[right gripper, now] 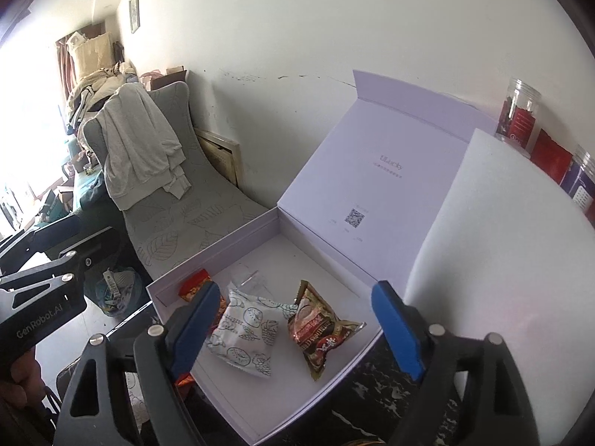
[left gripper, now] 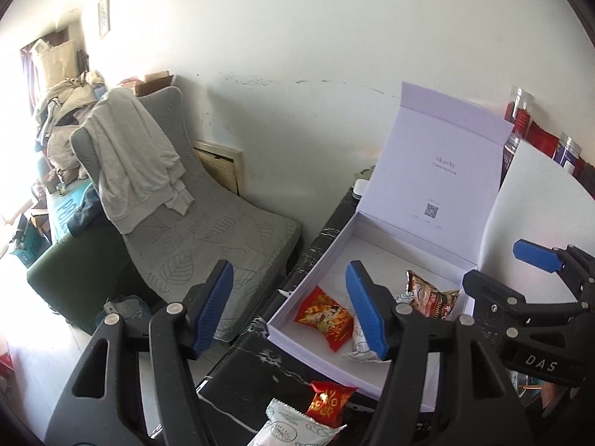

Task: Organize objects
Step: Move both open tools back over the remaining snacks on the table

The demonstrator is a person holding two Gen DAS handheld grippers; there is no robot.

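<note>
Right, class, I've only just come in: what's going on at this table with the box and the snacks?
A person is sorting snack packets into an open white box with two handheld grippers. Three packets already lie inside: a red one, a white one and a brown one. Both the left gripper and the right gripper are open and empty above the box. Another red packet and white packet wait outside on the dark table.

Left gripper agape and empty, right gripper likewise, both angled downward

A lived-in home: grey leaf-print lounge chair draped with a pale garment, heaped clothes by the window, framed picture on the wall.
</note>
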